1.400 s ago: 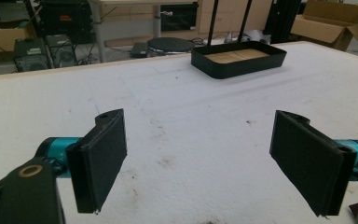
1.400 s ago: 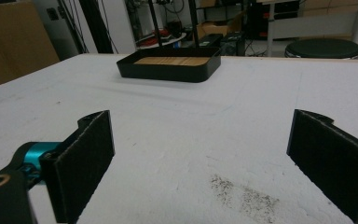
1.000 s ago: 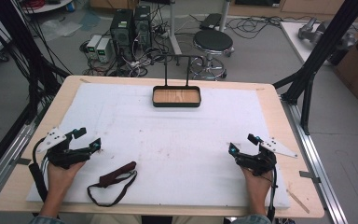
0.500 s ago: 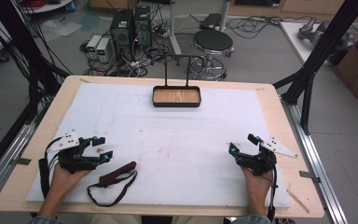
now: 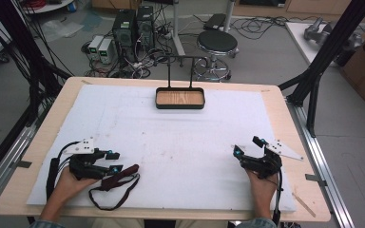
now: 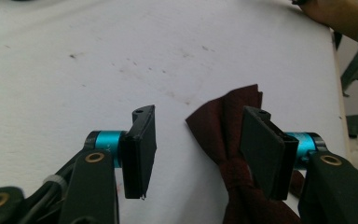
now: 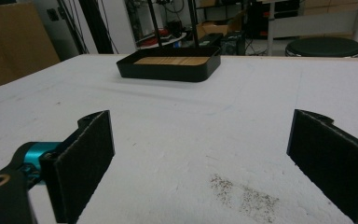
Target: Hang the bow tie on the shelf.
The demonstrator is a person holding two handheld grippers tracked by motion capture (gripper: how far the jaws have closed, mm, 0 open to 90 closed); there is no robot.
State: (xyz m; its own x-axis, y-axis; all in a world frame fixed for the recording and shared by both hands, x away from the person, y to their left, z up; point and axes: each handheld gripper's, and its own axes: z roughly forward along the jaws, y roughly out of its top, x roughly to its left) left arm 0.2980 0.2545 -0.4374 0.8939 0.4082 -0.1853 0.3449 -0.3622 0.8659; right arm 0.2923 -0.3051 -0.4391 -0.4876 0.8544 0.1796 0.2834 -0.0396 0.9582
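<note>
Lying near the front left of the table, the bow tie (image 5: 120, 174) is a dark maroon cloth piece, matte and finely woven, pinched at a central knot with folded wings spreading out from it. A thin dark strap (image 5: 109, 198) loops from it toward your edge of the table.

Your left gripper (image 5: 112, 162) sits right at the bow tie. In the left gripper view the bow tie (image 6: 235, 144) lies on the mat between the two jaws, its knot close against the inner face of the jaw at the right of that view, with a clear gap to the other jaw. The jaws have just been closing and stand about half apart; the flat black pads do not yet press the cloth from both sides.

The mat (image 5: 180, 137) under it is white, soft-looking and slightly scuffed with grey specks, laid over a pale wooden table (image 5: 285, 109).

Your right gripper (image 5: 247, 146) rests low near the front right, well apart from the bow tie, jaws spread wide with nothing between them.

At the far middle stands a black rounded tray (image 5: 179, 105) with a wood-grain floor.
</note>
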